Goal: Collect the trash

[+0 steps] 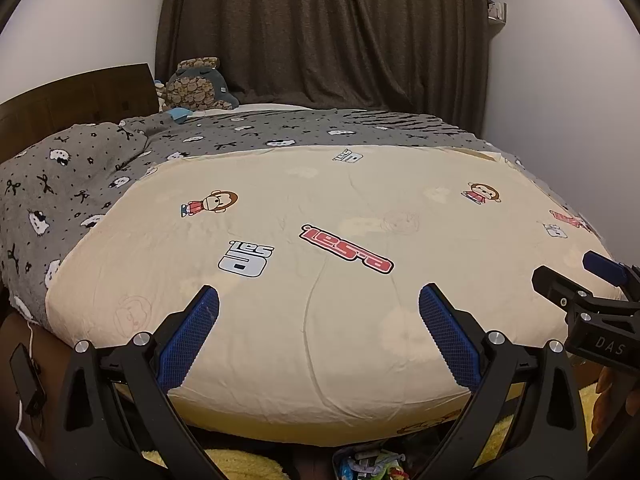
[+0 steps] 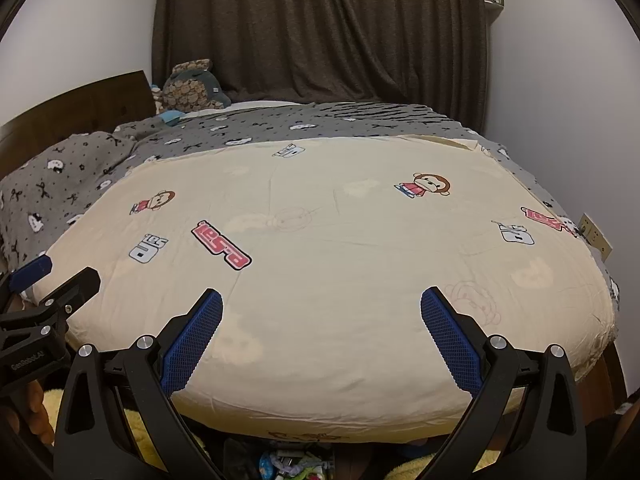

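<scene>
Jaws spread wide on left gripper (image 1: 319, 300) and right gripper (image 2: 321, 302), both empty, one cream duvet (image 1: 320, 320) ahead, wrappers pile (image 1: 370, 464) at 6 o'clock.

Dim, warm indoor light in both wrist views, soft and even, apparently from overhead, source out of frame. Brightest on the cream quilt (image 1: 320, 320) at centre frame and on the pale walls (image 1: 560, 80) at upper left and right. Darkest across the closed brown curtain (image 1: 320, 32) at top centre, folds barely separated. Deep shadow along the bottom edge, under the bed's overhang. No hard glare; only small highlights on metal bolts near the lower corners. Strong fisheye bulge, bed edges bowed, black vignette at all four corners. Slight softness and grain toward the far plush toy (image 2: 192, 84) at upper left.
</scene>
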### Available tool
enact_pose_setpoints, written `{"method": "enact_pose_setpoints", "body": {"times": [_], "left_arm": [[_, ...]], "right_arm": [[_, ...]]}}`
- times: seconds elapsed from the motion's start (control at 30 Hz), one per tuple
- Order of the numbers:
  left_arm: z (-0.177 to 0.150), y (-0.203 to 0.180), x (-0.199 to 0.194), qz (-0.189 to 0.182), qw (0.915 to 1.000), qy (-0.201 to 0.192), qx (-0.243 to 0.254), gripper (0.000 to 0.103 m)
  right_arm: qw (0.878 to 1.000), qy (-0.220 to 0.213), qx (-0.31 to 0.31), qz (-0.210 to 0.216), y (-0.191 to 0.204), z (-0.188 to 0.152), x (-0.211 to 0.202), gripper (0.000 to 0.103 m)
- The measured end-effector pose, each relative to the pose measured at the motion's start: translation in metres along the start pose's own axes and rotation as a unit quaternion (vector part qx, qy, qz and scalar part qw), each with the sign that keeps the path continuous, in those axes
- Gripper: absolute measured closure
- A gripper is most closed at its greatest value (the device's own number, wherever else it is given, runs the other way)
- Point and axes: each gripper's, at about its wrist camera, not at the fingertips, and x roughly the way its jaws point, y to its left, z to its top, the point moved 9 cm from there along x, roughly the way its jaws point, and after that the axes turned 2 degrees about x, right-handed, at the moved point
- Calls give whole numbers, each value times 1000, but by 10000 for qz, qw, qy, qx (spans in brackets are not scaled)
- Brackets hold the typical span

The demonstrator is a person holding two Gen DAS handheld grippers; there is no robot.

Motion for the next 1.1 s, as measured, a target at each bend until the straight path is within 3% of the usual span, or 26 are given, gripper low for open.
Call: {"method": "enact_pose_setpoints", "body": {"times": [1.1], "left_arm": [[5,2,-7,-5,9999,-109,-22,8]], "right_arm": [[10000,-49,-17,85,8,1,-7,3]]}}
